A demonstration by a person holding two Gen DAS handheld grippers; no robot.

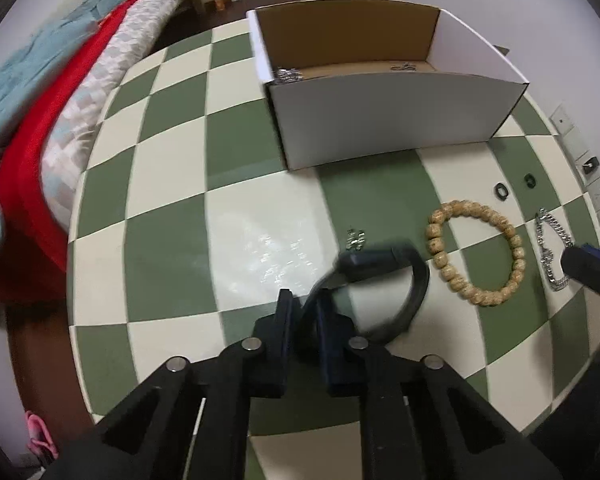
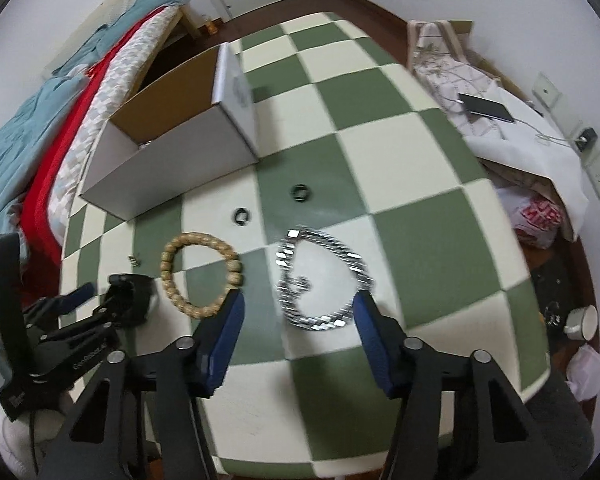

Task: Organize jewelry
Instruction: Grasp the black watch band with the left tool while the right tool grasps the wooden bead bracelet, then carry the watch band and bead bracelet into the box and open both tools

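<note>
My left gripper (image 1: 302, 312) is shut on a black band bracelet (image 1: 412, 292), held just above the checkered table; it also shows in the right wrist view (image 2: 132, 300). My right gripper (image 2: 298, 308) is open over a silver chain bracelet (image 2: 324, 276), its fingers on either side of it. A wooden bead bracelet (image 1: 476, 252) (image 2: 202, 270) lies between the grippers. Two black rings (image 2: 242, 216) (image 2: 300, 193) and a small silver earring (image 1: 356, 238) lie on the table. The white cardboard box (image 1: 380, 120) (image 2: 172, 160) holds some silver jewelry (image 1: 288, 75).
The green and cream checkered table (image 1: 172, 208) is round-edged. A bed with red and teal bedding (image 1: 40, 120) lies to the left. A cloth-covered pile with a phone (image 2: 486, 108) sits at the right, with bags and a cup (image 2: 580, 322) on the floor.
</note>
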